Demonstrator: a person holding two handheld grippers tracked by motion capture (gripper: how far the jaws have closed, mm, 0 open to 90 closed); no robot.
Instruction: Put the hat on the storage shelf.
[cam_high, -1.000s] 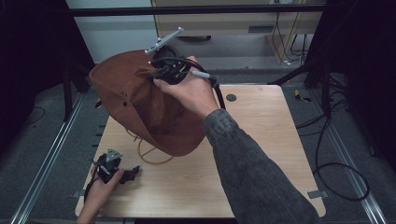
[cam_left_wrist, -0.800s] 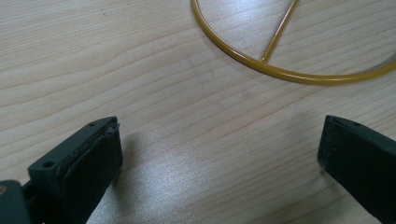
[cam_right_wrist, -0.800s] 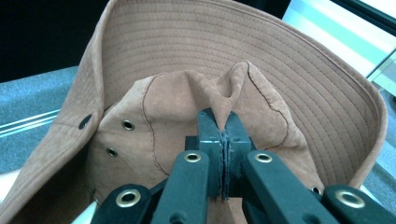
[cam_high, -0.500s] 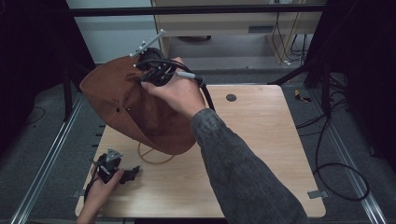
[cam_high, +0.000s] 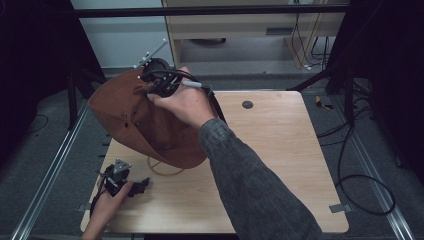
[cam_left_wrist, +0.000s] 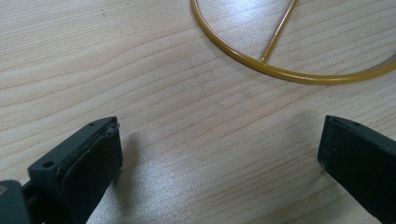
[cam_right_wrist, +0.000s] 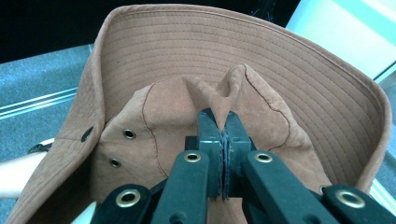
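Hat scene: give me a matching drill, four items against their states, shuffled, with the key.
Things:
1. brown hat
2. right gripper
3. left gripper
4. yellow cord loop

States:
A. lies flat on the wooden table
B. open, nothing between its jaws, low over the table
C. lifted off the table, crown pinched into a fold
D. shut on a fold of fabric

Pairs: 1-C, 2-D, 3-B, 4-A

Bare tabletop (cam_high: 280, 150) right of hat (cam_high: 145, 125)
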